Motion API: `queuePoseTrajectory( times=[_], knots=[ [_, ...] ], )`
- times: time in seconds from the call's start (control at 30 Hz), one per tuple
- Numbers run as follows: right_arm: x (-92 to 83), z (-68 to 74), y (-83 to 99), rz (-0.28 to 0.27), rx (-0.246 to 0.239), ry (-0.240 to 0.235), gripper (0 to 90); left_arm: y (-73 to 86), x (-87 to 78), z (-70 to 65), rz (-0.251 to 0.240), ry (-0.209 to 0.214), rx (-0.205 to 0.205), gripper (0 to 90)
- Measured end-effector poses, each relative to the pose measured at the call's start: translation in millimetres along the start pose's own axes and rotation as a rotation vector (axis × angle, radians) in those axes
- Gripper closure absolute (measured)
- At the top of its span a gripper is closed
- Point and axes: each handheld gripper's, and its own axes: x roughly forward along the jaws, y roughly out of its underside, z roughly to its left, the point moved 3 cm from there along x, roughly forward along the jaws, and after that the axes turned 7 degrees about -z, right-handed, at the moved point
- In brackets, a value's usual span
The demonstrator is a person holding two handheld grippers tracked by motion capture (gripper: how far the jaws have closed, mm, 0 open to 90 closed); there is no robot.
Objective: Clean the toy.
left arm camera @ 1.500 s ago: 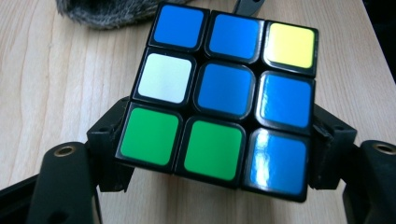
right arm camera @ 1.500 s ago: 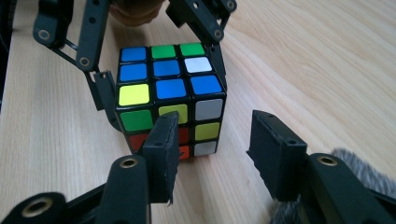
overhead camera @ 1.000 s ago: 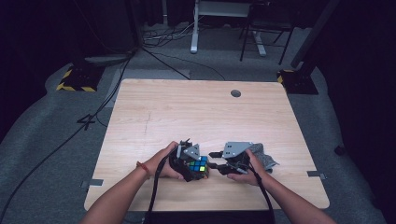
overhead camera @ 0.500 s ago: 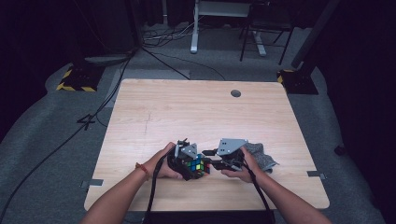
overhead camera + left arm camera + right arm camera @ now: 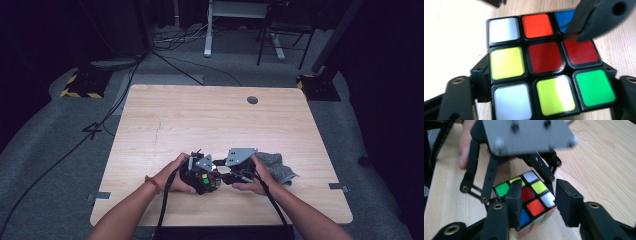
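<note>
While both grippers meet at the table's near edge, one cube sits between them.

Cube (image 5: 209, 180): on the table (image 5: 200, 120), between the left gripper's jaws and just ahead of the right gripper's tips.

Left gripper (image 5: 202, 175): jaws flank the cube on two opposite sides, narrow and pressing it; they have just been easing apart slightly, the cube between them throughout.

Right gripper (image 5: 225, 176): jaws part-open and just now widening; one tip lies on the cube's top face, the other stands off its side, so no grip.

High view: both hands low near the table edge, grippers tip to tip, a grey cloth (image 5: 278, 167) just behind the right hand (image 5: 257, 177).

Left gripper view: the cube's (image 5: 541, 65) top face fills the frame, red centre, white, yellow, green, orange and blue stickers; the right gripper's tip rests near the blue corner.

Right gripper view: the right gripper (image 5: 539, 202) straddles the cube's (image 5: 529, 202) near corner; beyond it, the left gripper's (image 5: 524, 176) linkage and grey plate, a thumb (image 5: 465, 147) at its side.
</note>
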Motion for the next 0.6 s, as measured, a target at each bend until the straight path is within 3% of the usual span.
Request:
queuePoseTrajectory(
  times=[0.17,0.23,0.5,0.6],
  knots=[
    [-8.2,-4.5,4.0,-0.001,0.009,0.001,53.4,0.0,-9.0,-3.0,0.013,-0.035,0.001,24.0],
    [-10.6,-6.9,6.5,0.000,0.022,0.004,52.1,1.2,-13.1,-4.4,0.013,-0.076,0.008,21.2],
    [-10.3,-1.9,16.5,0.028,0.012,-0.079,46.5,14.0,-29.0,0.4,0.014,-0.135,-0.040,16.7],
    [-7.9,0.4,16.9,0.032,0.001,-0.112,46.2,17.7,-32.4,3.6,0.027,-0.153,-0.036,16.9]
  ],
)
